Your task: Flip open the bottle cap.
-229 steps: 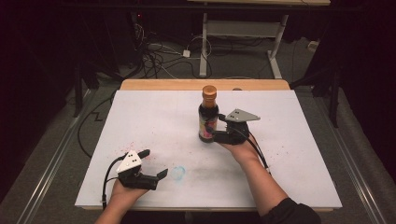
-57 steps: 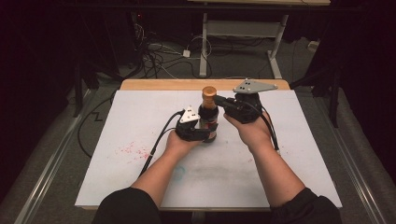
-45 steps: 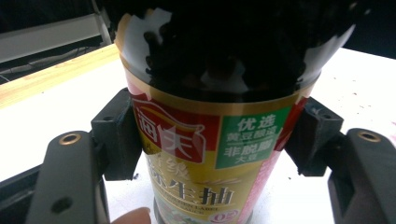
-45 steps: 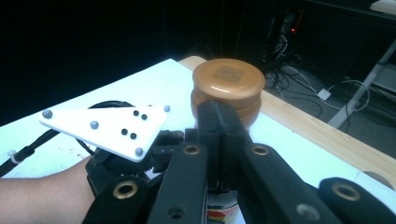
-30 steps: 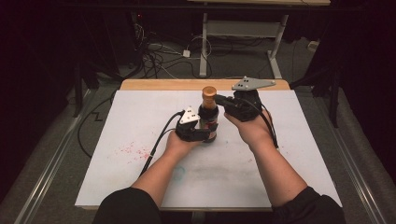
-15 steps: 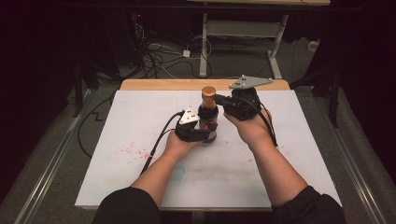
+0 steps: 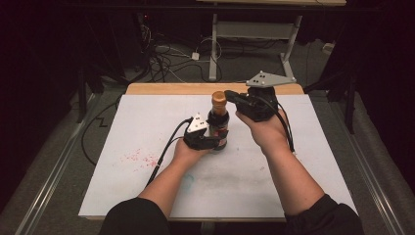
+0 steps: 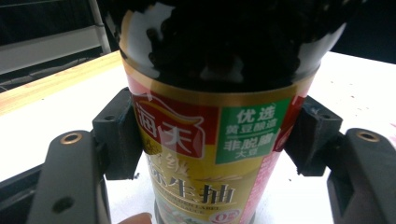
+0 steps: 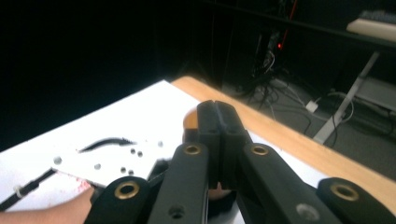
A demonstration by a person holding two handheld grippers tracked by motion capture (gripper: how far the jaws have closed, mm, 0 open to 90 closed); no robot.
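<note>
Bottle mid-frame feels heavy, glassy and slick; my left gripper jaws clamp its labelled body while my right gripper jaws, pressed together, hover beside the cap.

Free room: the white counter lies bare from 6 to 9 o'clock of the bottle, and again from 3 to 5 o'clock past the right forearm.

Obstacles: bottle upright near the counter's middle; left tool clamped on its label at 7 o'clock; right tool, jaws together, beside the cap at 1 o'clock. Both forearms cross the near edge.
</note>
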